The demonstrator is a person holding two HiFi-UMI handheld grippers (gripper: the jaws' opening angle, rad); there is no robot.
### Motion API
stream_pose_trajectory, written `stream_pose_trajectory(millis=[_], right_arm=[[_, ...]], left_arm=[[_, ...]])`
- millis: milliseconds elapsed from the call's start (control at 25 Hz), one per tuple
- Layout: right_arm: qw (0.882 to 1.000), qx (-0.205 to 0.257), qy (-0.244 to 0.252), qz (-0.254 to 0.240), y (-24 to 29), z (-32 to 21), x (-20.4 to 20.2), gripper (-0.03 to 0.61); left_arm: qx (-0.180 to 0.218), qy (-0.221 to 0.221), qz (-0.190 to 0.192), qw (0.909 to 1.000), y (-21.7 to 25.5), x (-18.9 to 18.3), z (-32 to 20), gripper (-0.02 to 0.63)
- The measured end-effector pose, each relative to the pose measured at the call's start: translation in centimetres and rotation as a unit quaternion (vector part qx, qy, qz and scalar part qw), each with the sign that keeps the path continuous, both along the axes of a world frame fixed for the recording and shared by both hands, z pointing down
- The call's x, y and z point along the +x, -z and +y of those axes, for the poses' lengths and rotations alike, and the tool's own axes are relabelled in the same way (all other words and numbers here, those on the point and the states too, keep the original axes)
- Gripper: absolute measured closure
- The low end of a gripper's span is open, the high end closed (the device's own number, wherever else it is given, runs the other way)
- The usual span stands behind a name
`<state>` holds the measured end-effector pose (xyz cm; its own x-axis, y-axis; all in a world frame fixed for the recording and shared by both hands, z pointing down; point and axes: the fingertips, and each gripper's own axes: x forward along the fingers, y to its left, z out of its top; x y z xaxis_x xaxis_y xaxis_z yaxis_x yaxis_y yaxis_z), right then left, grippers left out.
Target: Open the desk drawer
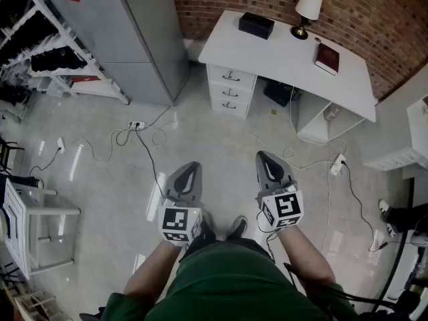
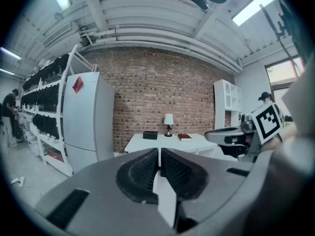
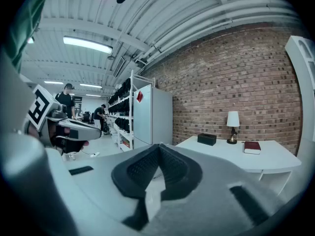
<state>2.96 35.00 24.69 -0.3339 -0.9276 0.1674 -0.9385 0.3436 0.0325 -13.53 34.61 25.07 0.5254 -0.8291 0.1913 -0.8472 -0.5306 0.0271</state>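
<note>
Three drawers (image 1: 230,90); one lamp (image 1: 307,9); one book (image 1: 327,58)

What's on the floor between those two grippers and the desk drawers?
Only floor crossed by loose cables lies before the drawers, as the head view shows.

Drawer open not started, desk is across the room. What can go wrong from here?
1. Loose cables and a power strip lie on the floor toward the desk: likely trip or snag.
2. The left gripper and right gripper have shut jaws; they must open before reaching the drawers.
</note>
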Motion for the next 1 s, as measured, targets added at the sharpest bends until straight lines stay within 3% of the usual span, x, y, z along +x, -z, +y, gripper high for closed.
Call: stream_pose_trajectory(millis=[400, 1000], right_arm=[[1.0, 0.0, -0.003, 0.002, 0.9, 0.0, -4.0, 0.578], [0.998, 0.014, -0.053, 0.017, 1.9, -0.9, -8.3, 0.577]], left_arm=[[-0.005, -0.013, 0.015, 0.9998, 0.9, -3.8, -0.6, 0.601], [0.01, -0.043, 0.032, 0.9985, 0.4, -9.7, -3.3, 0.601]])
